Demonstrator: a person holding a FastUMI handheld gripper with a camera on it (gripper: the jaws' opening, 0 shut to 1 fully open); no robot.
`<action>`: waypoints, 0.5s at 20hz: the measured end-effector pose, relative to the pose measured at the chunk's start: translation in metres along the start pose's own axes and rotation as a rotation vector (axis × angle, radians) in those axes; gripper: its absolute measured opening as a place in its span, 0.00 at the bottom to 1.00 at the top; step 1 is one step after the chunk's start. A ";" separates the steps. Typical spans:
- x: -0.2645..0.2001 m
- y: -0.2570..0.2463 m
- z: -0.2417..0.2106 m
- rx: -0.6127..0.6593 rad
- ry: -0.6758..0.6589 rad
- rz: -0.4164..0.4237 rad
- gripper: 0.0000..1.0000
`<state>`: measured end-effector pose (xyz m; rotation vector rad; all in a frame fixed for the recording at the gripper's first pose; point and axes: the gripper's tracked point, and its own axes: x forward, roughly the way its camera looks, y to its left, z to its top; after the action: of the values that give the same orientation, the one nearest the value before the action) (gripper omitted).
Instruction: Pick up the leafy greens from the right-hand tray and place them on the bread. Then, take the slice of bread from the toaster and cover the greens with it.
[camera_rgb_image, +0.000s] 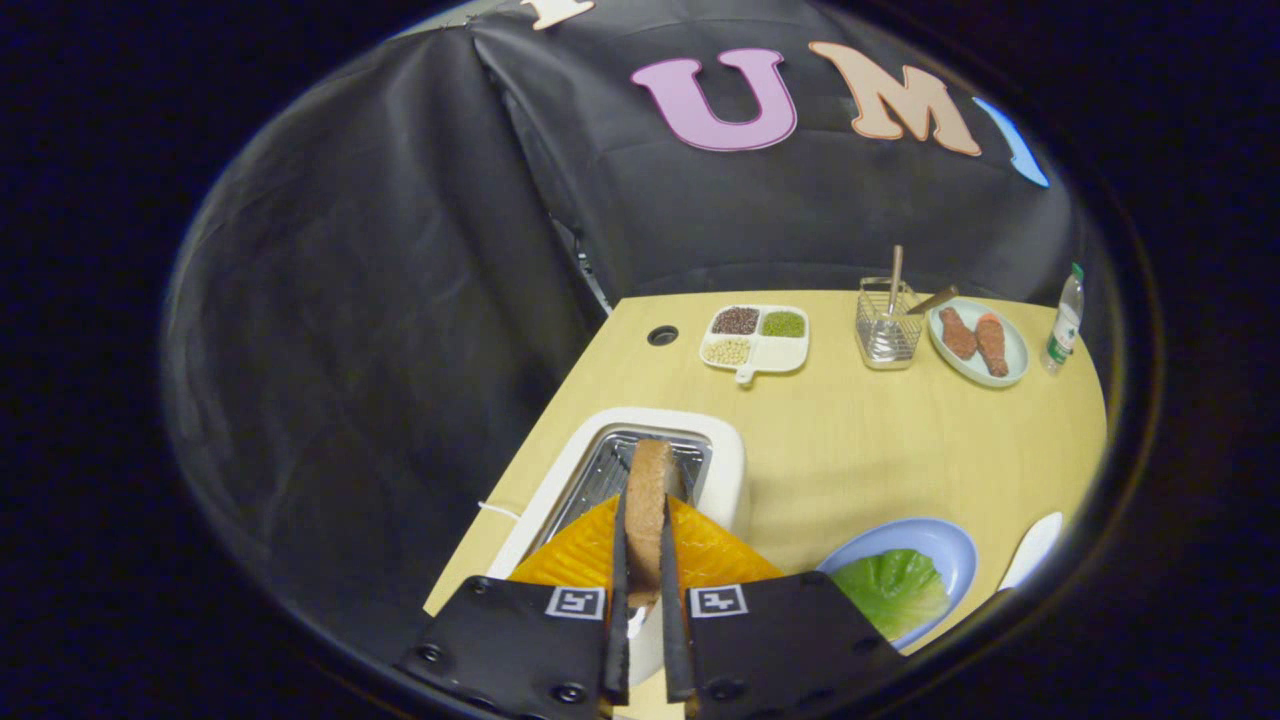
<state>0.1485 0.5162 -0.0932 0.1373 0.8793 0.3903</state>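
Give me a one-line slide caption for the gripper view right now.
Gripper shut on the bread slice, held edge-on over the toaster; greens lie in the blue plate alongside.

The gripper (645, 520) had its two fingers closed on a slice of bread (648, 500), which stood upright on its edge between them, above the slot of the white toaster (725, 455). The toaster stood at the left edge of the wooden table (860, 450). A blue plate (955, 550) with leafy greens (895, 590) lay just to the right of the fingers, near the front edge. Along the far edge stood a divided dish (757, 340) with grains, a wire basket (887, 325), a plate with two brown pieces (978, 342) and a bottle (1065, 320) at the far right corner.
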 end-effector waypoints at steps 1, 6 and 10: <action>-0.001 0.001 0.000 0.004 -0.004 -0.003 0.17; -0.011 0.006 0.002 -0.006 -0.023 0.021 0.10; -0.035 0.003 0.017 0.025 -0.068 0.047 0.10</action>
<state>0.1405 0.5065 -0.0565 0.1937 0.8148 0.4167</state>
